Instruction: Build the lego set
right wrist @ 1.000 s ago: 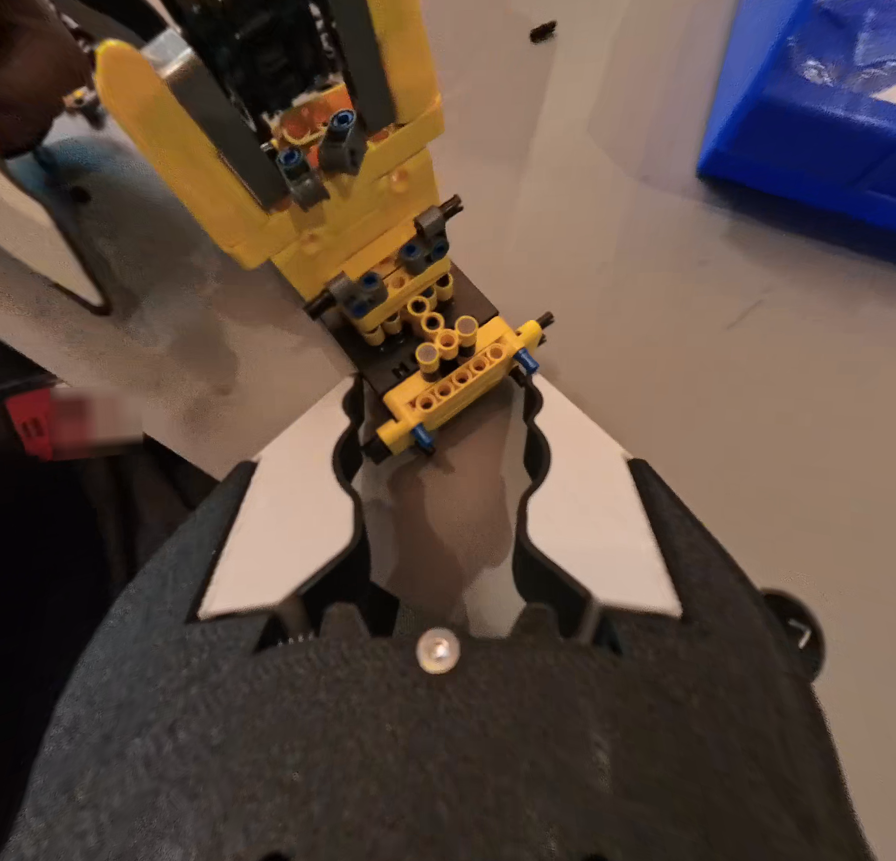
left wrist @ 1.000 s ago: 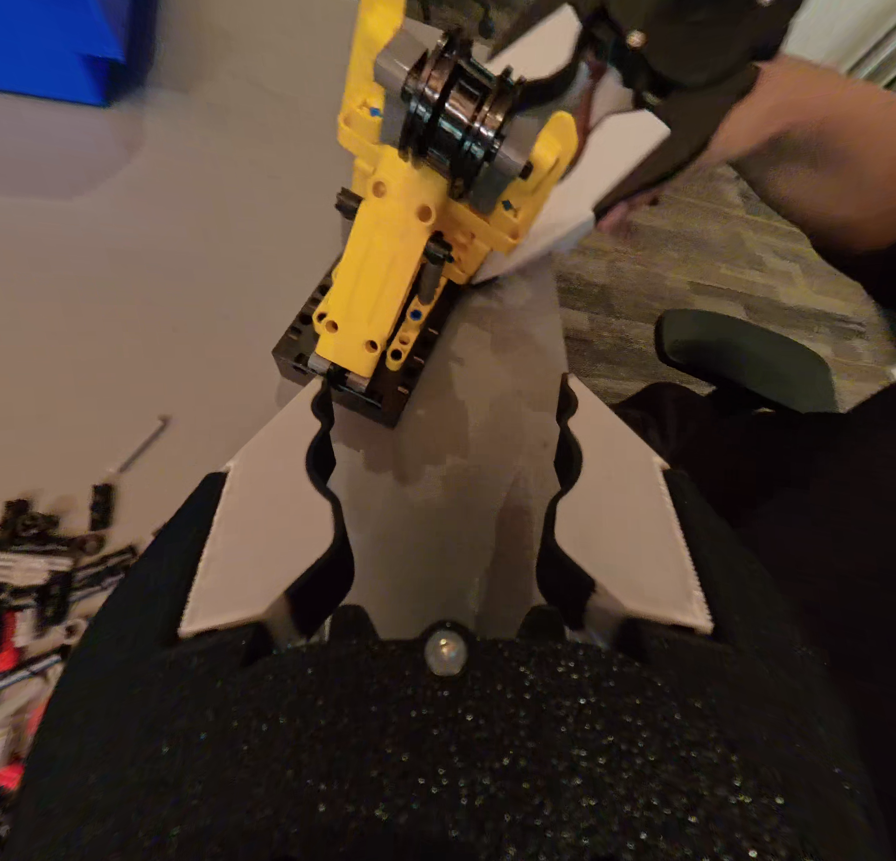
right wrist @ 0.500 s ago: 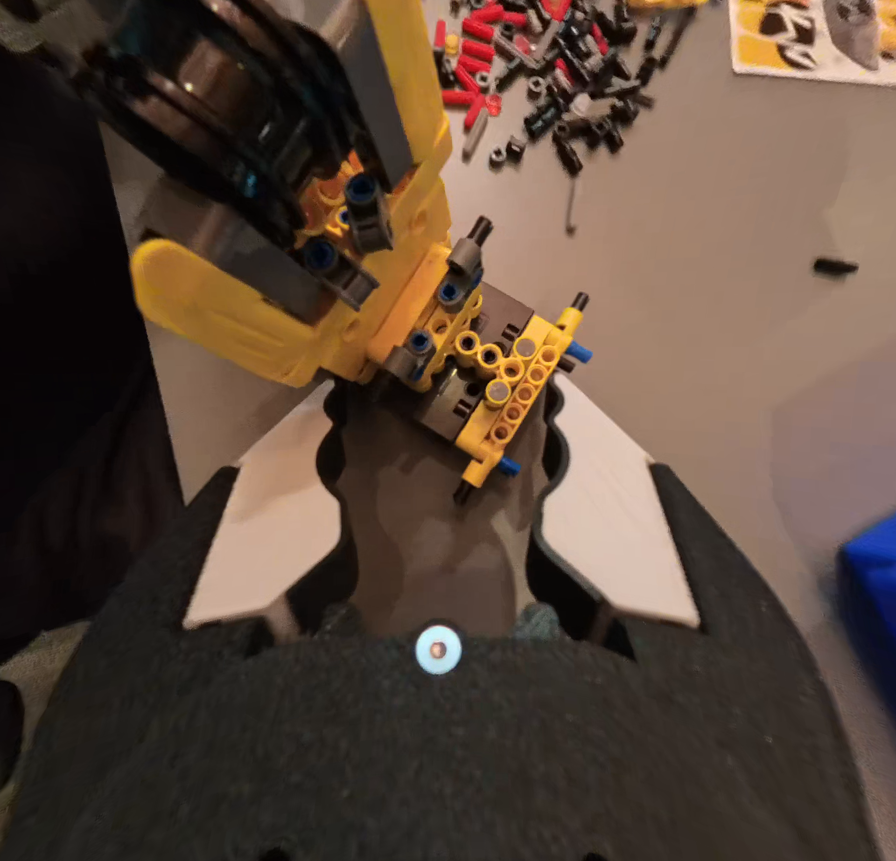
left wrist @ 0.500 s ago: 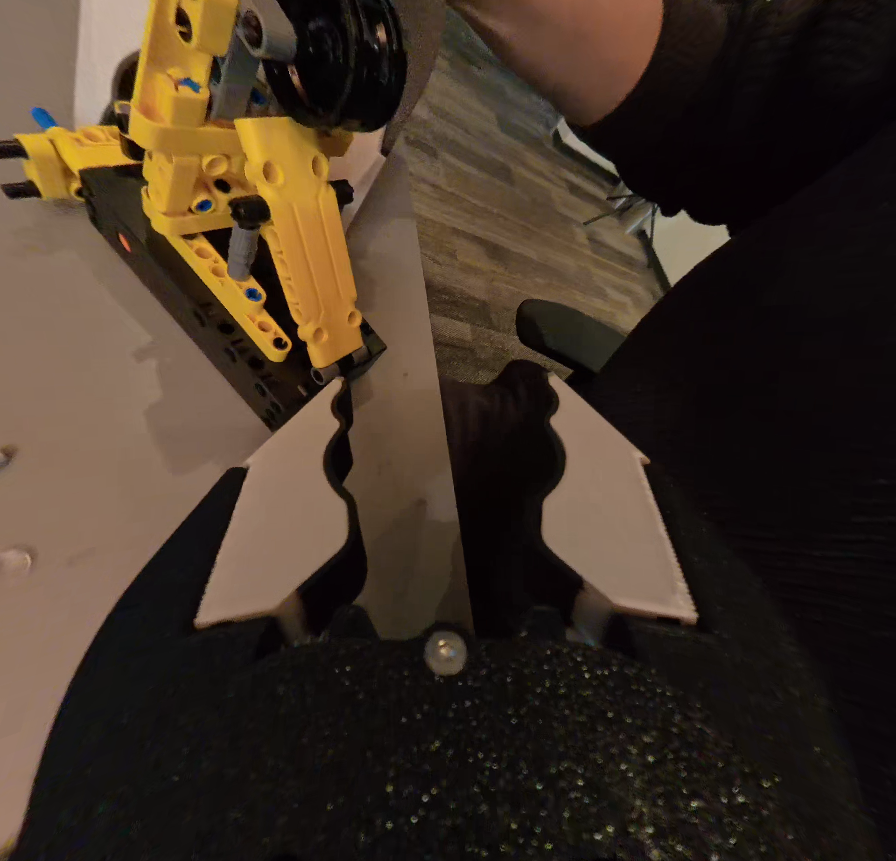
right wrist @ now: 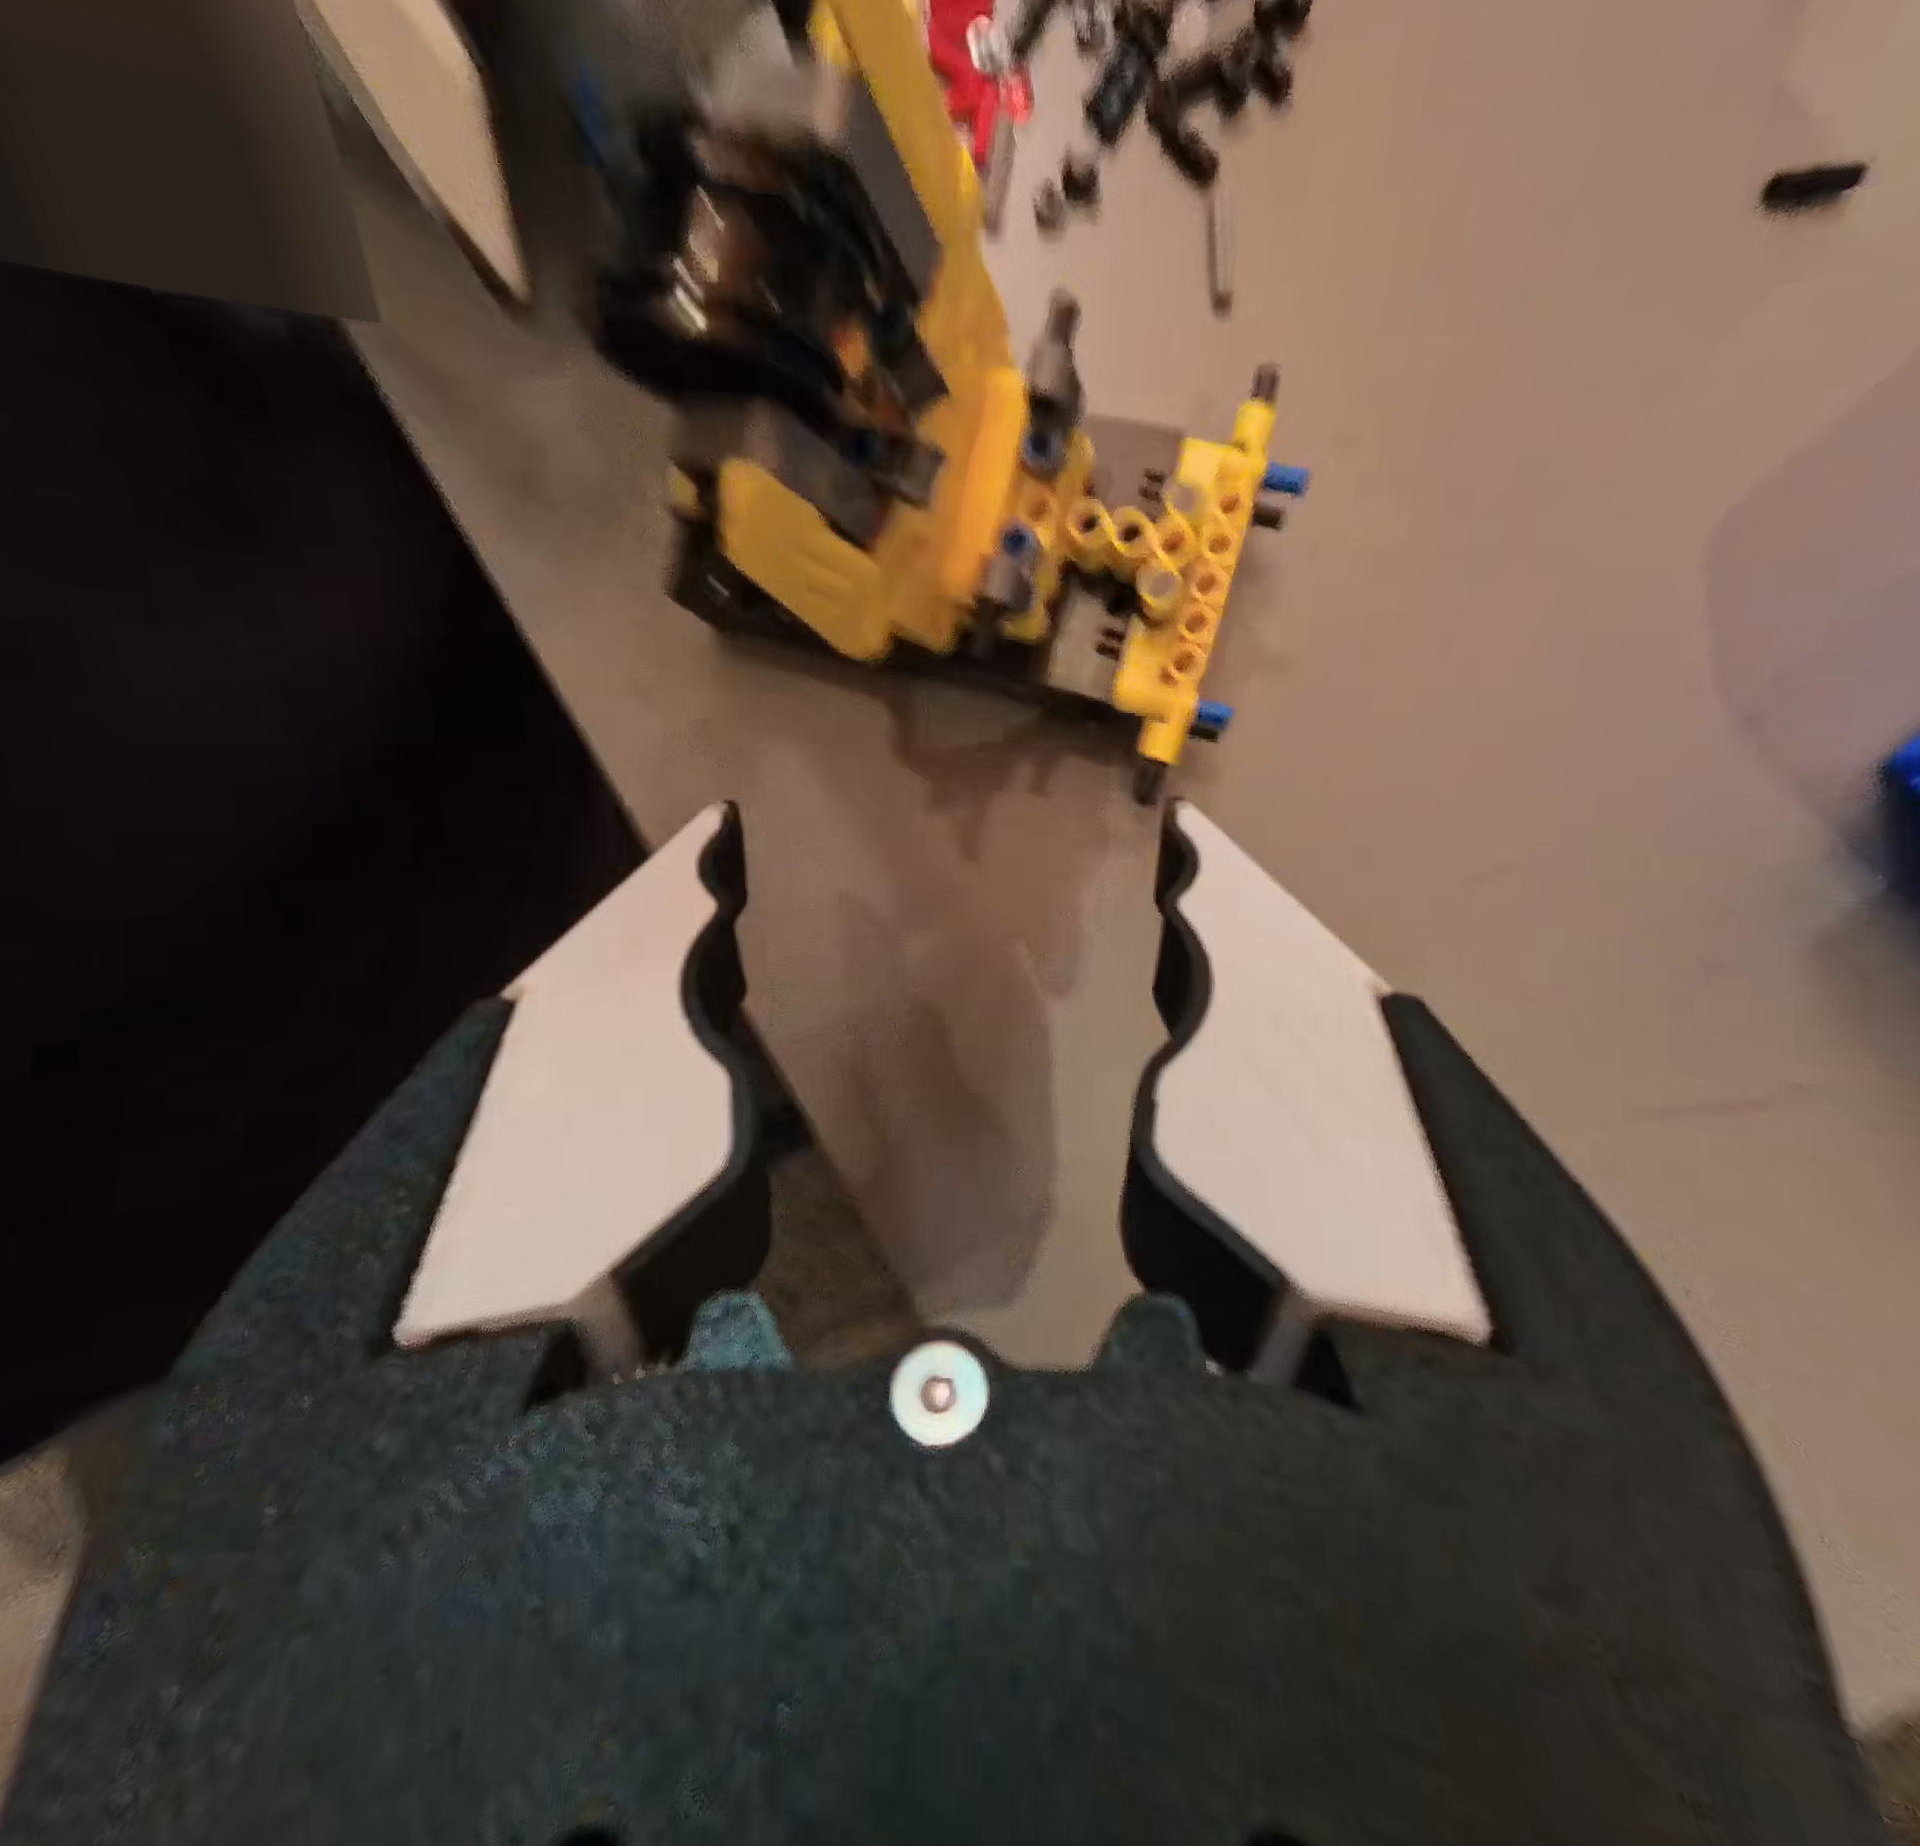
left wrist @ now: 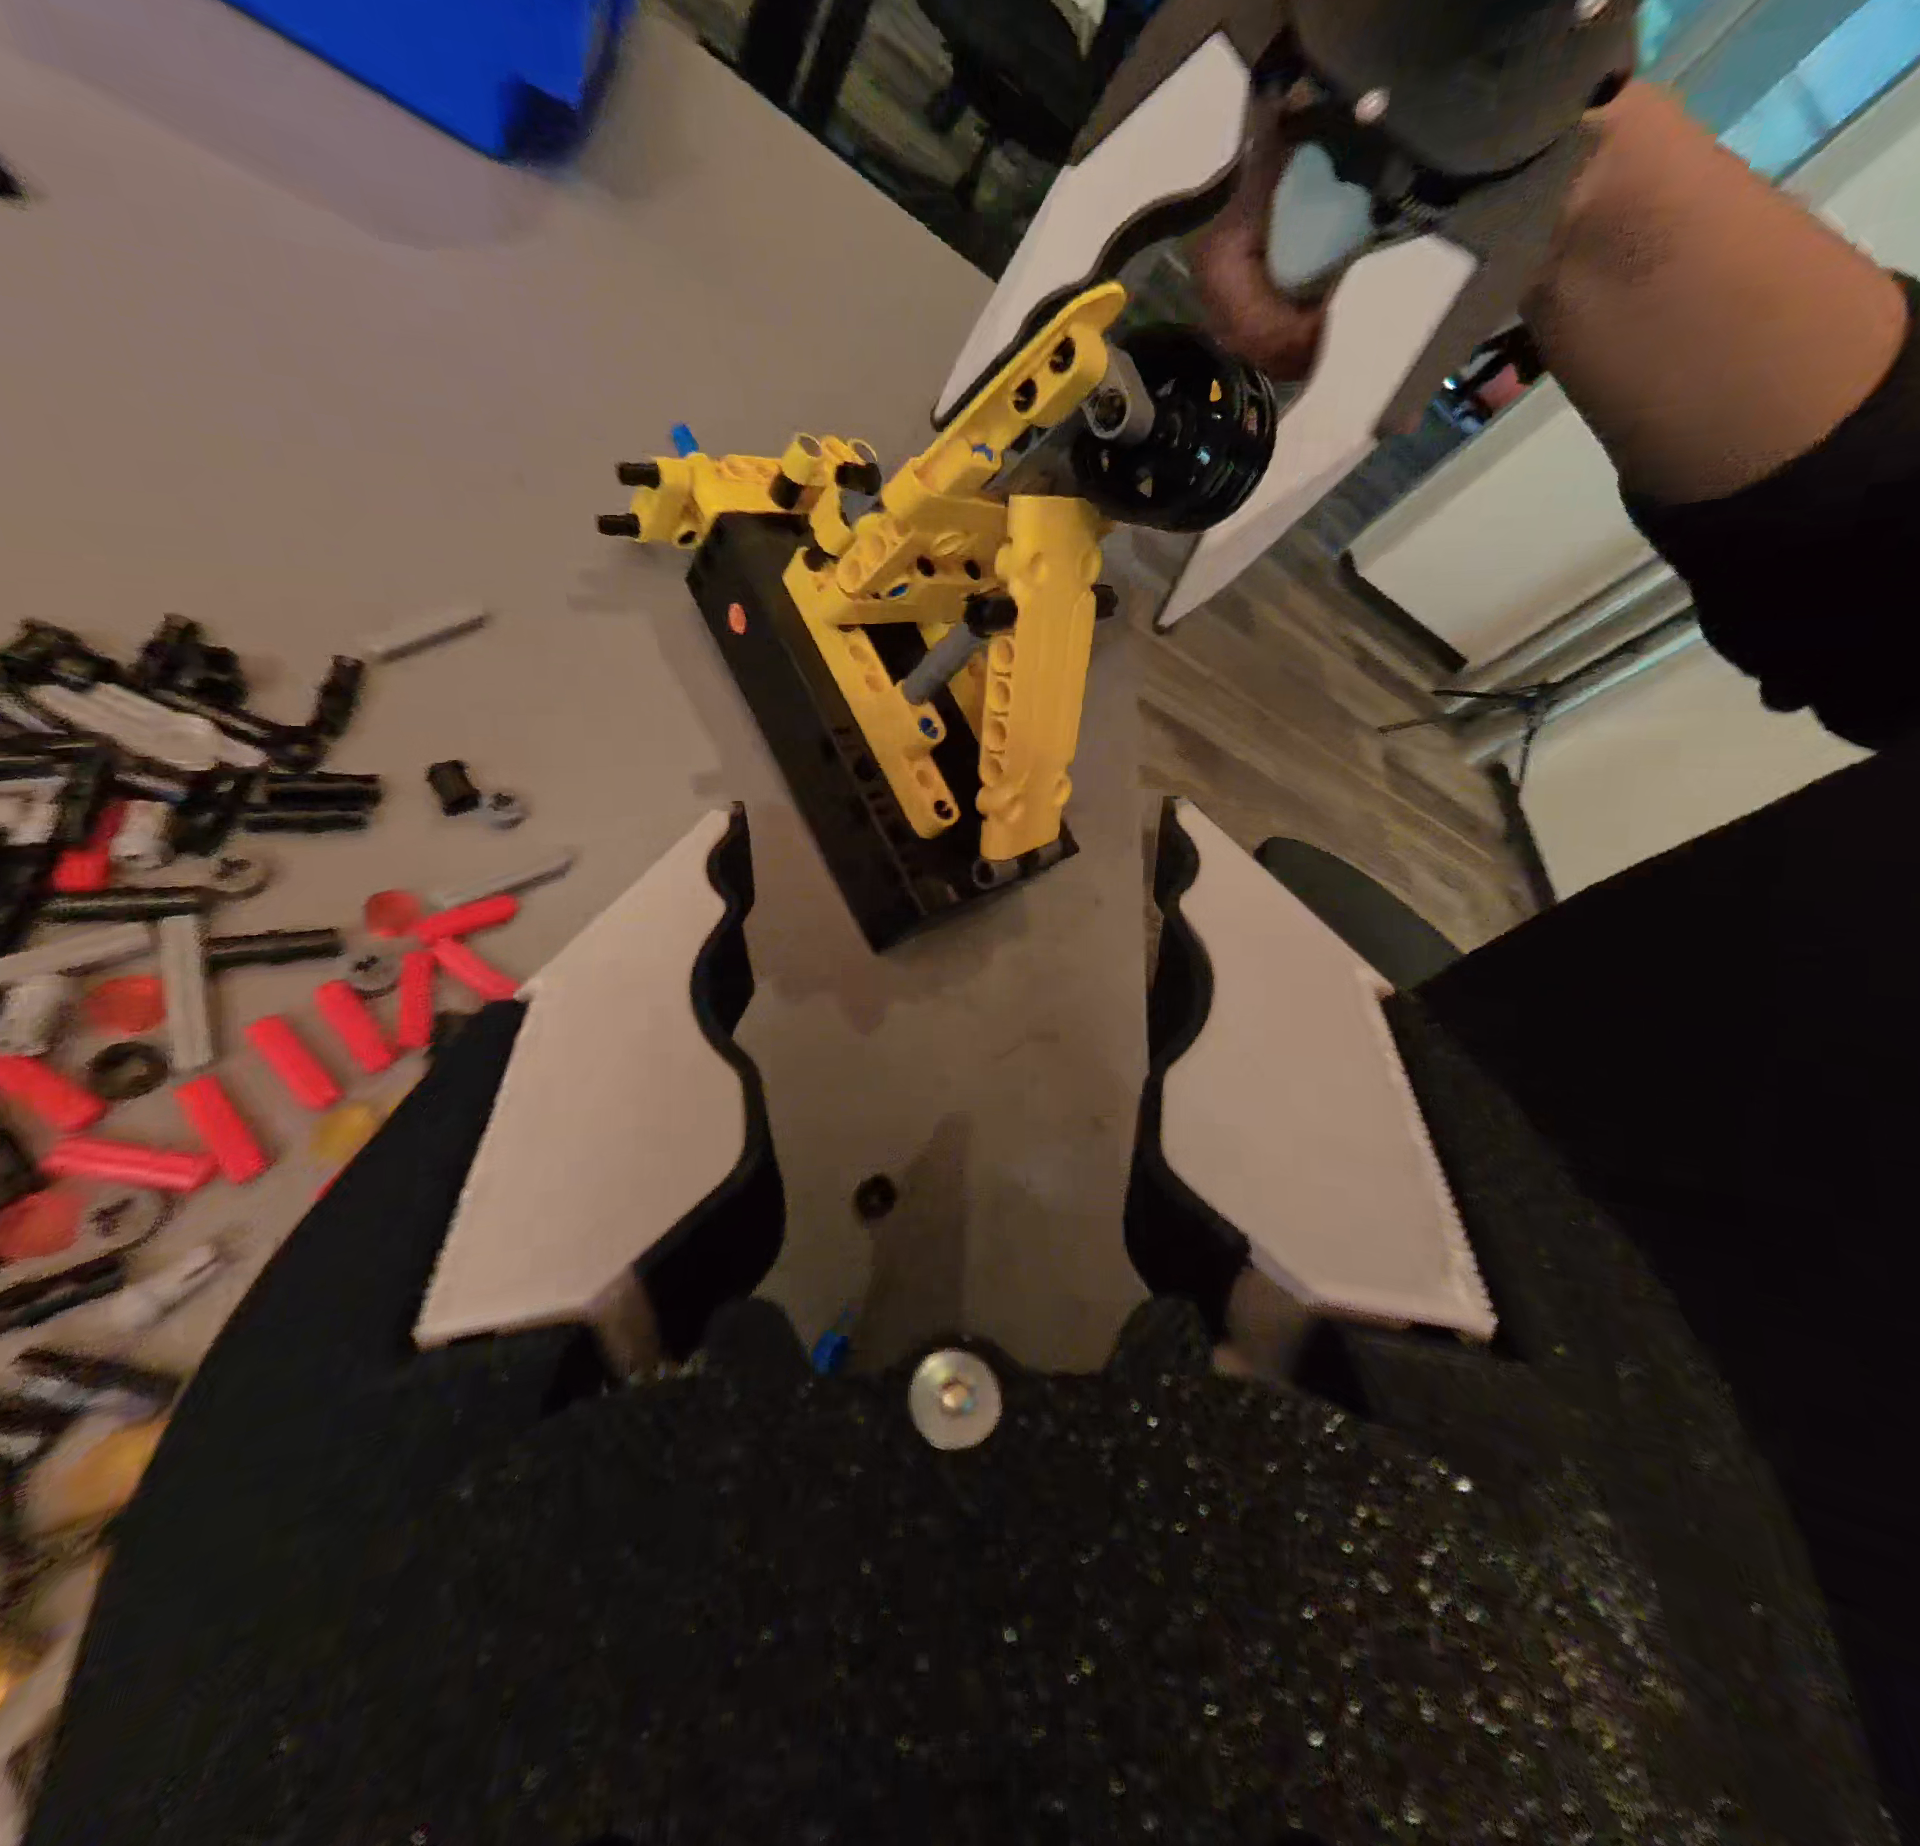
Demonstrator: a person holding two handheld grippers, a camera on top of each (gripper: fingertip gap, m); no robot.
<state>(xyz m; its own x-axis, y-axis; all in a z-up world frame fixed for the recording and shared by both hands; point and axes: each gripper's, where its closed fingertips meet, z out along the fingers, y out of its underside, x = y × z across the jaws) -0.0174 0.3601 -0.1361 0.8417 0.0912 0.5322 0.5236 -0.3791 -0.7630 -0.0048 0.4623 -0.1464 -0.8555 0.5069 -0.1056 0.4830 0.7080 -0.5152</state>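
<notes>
A yellow and black brick model (left wrist: 894, 674) with a black wheel (left wrist: 1179, 446) at its raised end stands on the grey table (left wrist: 312, 394). My left gripper (left wrist: 945, 830) is open. The near end of the model's black base lies between its fingertips, and I see no contact. My right gripper (right wrist: 948, 820) is open and empty, a short way back from the model (right wrist: 935, 560), which is blurred there. Its white fingers (left wrist: 1101, 207) show in the left wrist view, beyond the wheel end. A white finger (right wrist: 416, 82) of the left gripper shows in the right wrist view.
Several loose red, black and grey parts (left wrist: 156, 913) lie left of the model; they also show in the right wrist view (right wrist: 1143, 30). A blue bin (left wrist: 395, 9) stands at the far left. The table edge (left wrist: 1132, 757) runs right of the model, with floor and a chair arm (left wrist: 1351, 913) beyond.
The right gripper has drawn back from the model's yellow beam end and stands wider open. The left gripper has pulled back and swung. The model now stands free on the table.
</notes>
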